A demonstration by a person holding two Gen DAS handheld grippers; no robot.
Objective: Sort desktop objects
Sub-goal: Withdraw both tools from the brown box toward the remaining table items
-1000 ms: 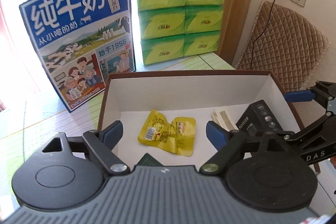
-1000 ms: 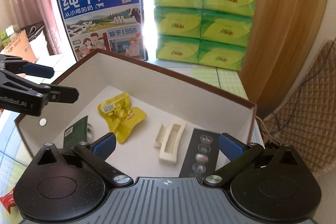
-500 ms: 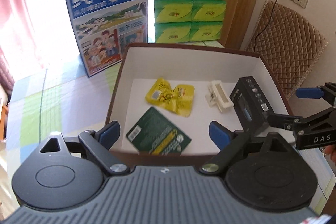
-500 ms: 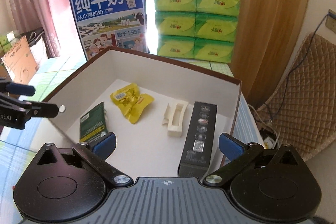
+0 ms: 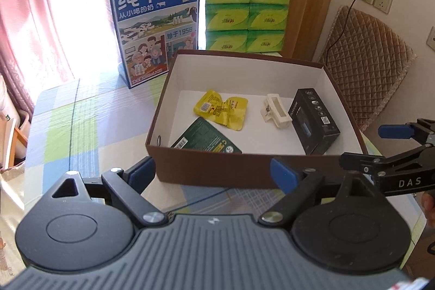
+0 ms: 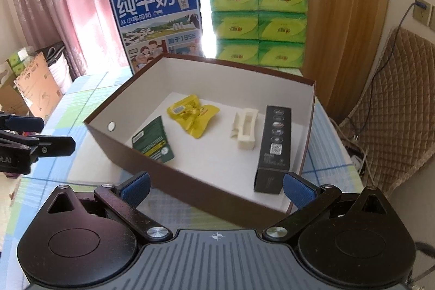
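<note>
Grippers, left [image 5: 212, 173] and right [image 6: 216, 188], both wide, empty, have retreated from box [image 5: 217, 175].

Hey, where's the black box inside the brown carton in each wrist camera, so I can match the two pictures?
Left wrist view: the black box lies at the right end of the brown carton, right of the cream clip.
Right wrist view: the black box lies along the carton's right wall, right of the cream clip.
Shared landmark: the blue milk carton behind.
</note>
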